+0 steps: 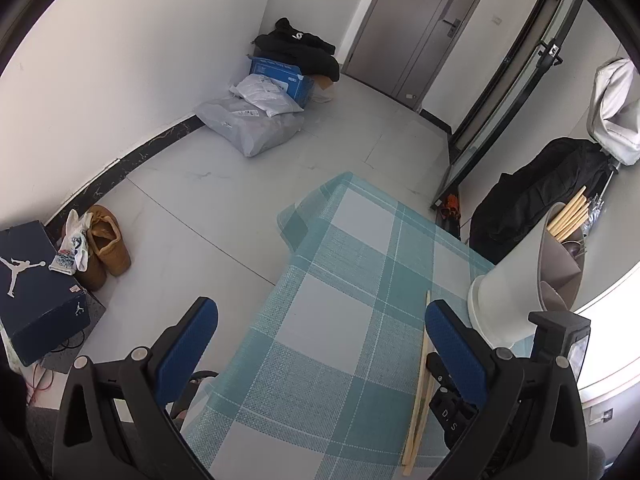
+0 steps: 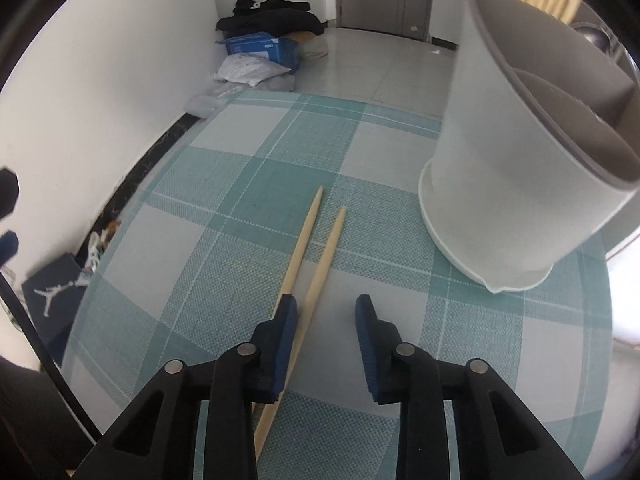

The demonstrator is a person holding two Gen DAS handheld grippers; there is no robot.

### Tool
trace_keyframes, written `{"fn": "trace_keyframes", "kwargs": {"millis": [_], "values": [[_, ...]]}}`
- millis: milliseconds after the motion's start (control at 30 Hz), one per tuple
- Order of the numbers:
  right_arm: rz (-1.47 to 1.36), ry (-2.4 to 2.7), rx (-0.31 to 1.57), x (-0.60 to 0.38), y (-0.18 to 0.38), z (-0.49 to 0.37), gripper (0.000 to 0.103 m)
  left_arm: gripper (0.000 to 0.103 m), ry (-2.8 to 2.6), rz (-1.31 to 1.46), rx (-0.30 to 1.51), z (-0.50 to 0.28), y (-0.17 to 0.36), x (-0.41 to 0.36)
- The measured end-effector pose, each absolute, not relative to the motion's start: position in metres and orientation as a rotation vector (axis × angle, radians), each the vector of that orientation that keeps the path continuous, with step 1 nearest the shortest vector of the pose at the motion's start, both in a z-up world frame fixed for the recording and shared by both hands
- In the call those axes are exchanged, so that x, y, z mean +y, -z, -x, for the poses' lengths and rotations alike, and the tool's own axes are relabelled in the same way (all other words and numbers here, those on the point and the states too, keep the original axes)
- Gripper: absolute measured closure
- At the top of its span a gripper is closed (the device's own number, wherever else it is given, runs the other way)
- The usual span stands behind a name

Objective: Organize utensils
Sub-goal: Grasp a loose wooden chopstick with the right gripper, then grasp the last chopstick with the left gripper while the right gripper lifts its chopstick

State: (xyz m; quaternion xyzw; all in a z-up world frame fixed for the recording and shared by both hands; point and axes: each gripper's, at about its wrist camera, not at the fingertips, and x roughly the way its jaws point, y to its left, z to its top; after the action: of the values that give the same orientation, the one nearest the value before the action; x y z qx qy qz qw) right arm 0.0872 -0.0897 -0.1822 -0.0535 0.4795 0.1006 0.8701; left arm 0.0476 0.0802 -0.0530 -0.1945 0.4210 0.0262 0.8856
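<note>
Wooden chopsticks lie between the right hand-held gripper's part-spread, unpinching jaws (holder just ahead-right); left hand-held gripper gapes empty.

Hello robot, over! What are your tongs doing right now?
Right tongs open over two chopsticks lying on the tablecloth, one between the pads. Left tongs open, empty. Holder beside them. Nothing in the way.

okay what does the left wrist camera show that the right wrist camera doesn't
Only the left wrist view: the brown boots on the floor, the open left gripper and the glass door. Only the right wrist view: the right gripper, jaws apart with one chopstick between them. Both: the two wooden chopsticks, the white utensil holder and the checked tablecloth.
</note>
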Motion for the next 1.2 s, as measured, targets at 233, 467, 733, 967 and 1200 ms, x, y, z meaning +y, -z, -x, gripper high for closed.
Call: {"fn": "trace_keyframes", "kwargs": {"millis": [233, 467, 733, 967, 1200], "values": [[0.148, -0.339, 1.063, -0.083, 0.179, -0.090, 0.097, 0.001, -0.081, 0.417, 0.910, -0.051, 0.061, 0.086], [0.169, -0.389, 1.125, -0.119, 0.176, -0.052, 0.097, 0.001, -0.060, 0.416, 0.889, -0.045, 0.055, 0.082], [0.157, -0.387, 1.206, -0.141, 0.175, -0.028, 0.094, 0.001, -0.043, 0.416, 0.895, -0.043, 0.055, 0.079], [0.190, -0.399, 1.194, -0.127, 0.177, -0.034, 0.089, 0.001, -0.048, 0.414, 0.906, -0.043, 0.057, 0.080], [0.223, -0.410, 1.171, -0.111, 0.177, -0.061, 0.082, 0.001, -0.055, 0.411, 0.916, -0.046, 0.060, 0.081]]}}
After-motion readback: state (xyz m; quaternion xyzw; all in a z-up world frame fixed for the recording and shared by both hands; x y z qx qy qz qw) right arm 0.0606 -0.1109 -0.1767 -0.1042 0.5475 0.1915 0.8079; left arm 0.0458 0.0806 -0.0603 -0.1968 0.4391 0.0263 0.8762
